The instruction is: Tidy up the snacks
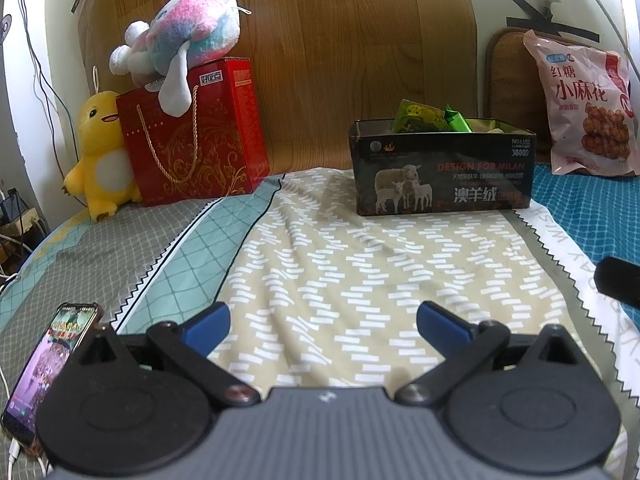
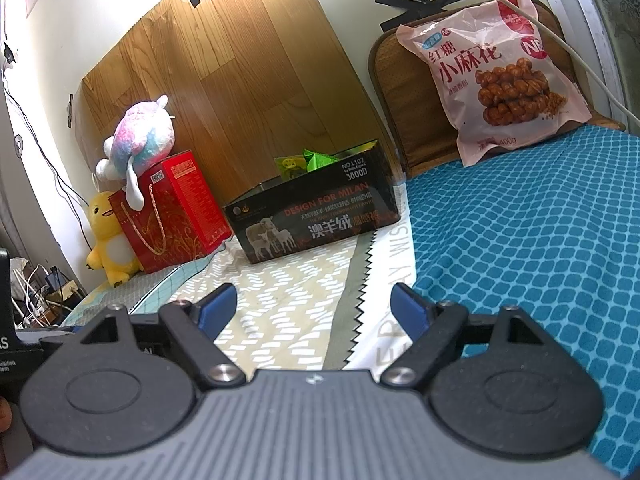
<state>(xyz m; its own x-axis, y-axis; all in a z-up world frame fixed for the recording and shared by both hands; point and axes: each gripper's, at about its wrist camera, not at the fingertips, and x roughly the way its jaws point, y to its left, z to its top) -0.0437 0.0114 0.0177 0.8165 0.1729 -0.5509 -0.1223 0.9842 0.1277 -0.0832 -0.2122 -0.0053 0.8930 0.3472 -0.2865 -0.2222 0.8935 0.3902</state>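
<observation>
Left wrist view: your left tool [image 1: 323, 322] stood wide, blue pads empty, above the beige zigzag-patterned bed sheet [image 1: 340, 272]; nothing lay between them.
Right wrist view: your right tool [image 2: 314, 306] was equally wide and empty, hovering where the beige sheet met the teal scale-patterned mat [image 2: 532, 240].
Container: the black rectangular tin printed with sheep [image 1: 442, 168] sat open on the bed ahead of both tools, with green snack packets [image 1: 432, 117] already poking above its rim.
Remaining snack: the large pink plastic bag of fried dough twists [image 2: 494, 68] leaned upright against a brown woven cushion [image 2: 400, 92] at the head of the bed, well apart from the tin and to its right.
Step in hand, as I judged it: you were about to fetch that pink bag with the right tool, which was nearer.
Grip advice: you needed to pinch a top corner or edge seam, since the puffed middle would likely slip or crush the contents.
Fit: the bag looked bulky against the tin, so laying it flat on top seemed wiser than forcing it.
Left side clutter: the red gift bag [image 1: 192, 132], yellow plush duck [image 1: 100, 152] and lit phone [image 1: 48, 364] were best left alone.
</observation>
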